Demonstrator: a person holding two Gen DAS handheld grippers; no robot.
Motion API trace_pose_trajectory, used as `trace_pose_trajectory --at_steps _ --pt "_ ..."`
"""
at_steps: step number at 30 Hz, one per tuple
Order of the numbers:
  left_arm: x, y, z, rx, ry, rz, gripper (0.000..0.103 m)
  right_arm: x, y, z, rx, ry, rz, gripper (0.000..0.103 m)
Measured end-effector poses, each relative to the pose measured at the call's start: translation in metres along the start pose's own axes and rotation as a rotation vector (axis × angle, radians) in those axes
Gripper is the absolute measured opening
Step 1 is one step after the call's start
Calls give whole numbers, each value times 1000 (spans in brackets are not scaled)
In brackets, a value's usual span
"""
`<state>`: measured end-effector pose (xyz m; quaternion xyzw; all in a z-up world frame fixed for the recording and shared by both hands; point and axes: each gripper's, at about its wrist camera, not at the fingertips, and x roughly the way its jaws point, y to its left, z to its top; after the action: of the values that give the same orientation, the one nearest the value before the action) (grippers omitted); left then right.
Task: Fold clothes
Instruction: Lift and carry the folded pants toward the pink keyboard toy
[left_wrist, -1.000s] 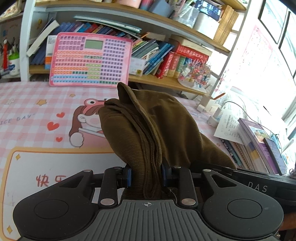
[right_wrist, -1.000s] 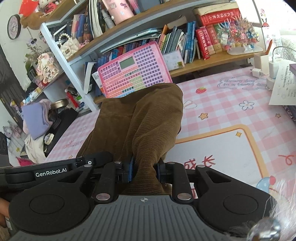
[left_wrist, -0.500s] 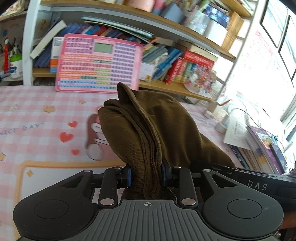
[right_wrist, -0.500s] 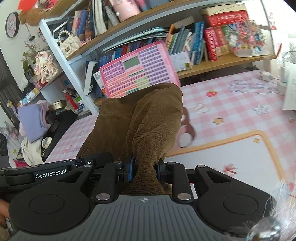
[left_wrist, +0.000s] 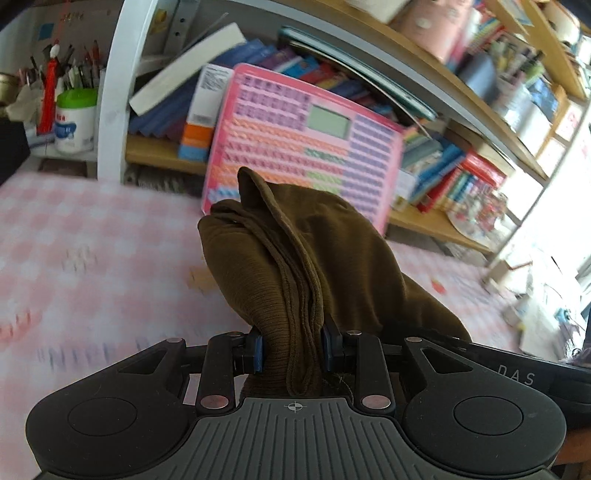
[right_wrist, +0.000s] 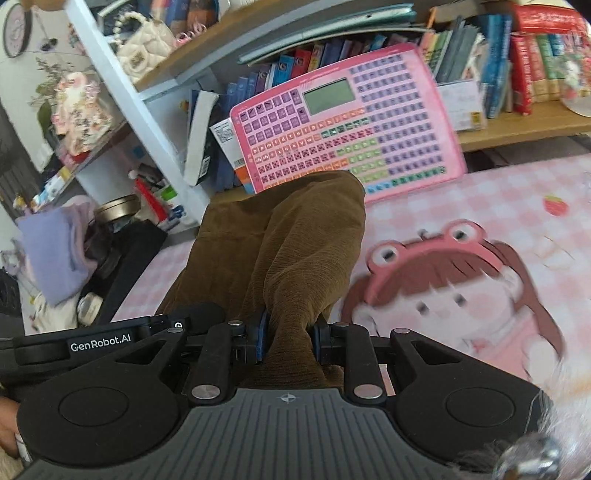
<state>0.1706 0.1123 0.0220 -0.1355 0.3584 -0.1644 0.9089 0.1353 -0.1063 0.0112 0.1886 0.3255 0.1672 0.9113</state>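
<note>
Brown corduroy garment (left_wrist: 295, 266): bunched and lifted above the table (left_wrist: 92, 258), which wears a pink checked cartoon cover.
Left gripper (left_wrist: 291, 350): fingers (left_wrist: 257, 350) closed on a thick folded edge of the cloth.
Right gripper (right_wrist: 288, 341): fingers (right_wrist: 260, 341) clamped on another gathered part, the fabric draping forward.
Pink keyboard toy (right_wrist: 343, 122): leaning against the bookshelf (right_wrist: 517, 129) behind.
Lilac cloth (right_wrist: 55, 254): possibly a folded garment, lying off to the left; blurred.
</note>
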Motion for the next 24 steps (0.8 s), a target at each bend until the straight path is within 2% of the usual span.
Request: trace_pose_trajectory --at_steps 4,6,8,9,12,20,22,24 --pt "19 39 16 -100 -30 -55 28 40 -14 18 113 -25 50 22" --pt "34 54 15 -146 21 -44 28 61 -29 19 211 4 65 25" --pt "45 65 11 -182 73 -35 31 74 -42 12 298 40 42 26" --pt "47 68 9 -193 78 -42 34 80 -49 7 340 57 27 28" --pt "52 77 3 -225 90 -62 36 83 -61 -6 422 53 22 34" --pt "59 77 2 -229 91 -43 36 88 -57 0 424 48 -31 35" --pt "57 77 3 -223 93 -34 39 85 -54 1 399 47 -59 44" --pt "53 76 3 -210 91 -12 49 79 -49 2 368 41 -87 49"
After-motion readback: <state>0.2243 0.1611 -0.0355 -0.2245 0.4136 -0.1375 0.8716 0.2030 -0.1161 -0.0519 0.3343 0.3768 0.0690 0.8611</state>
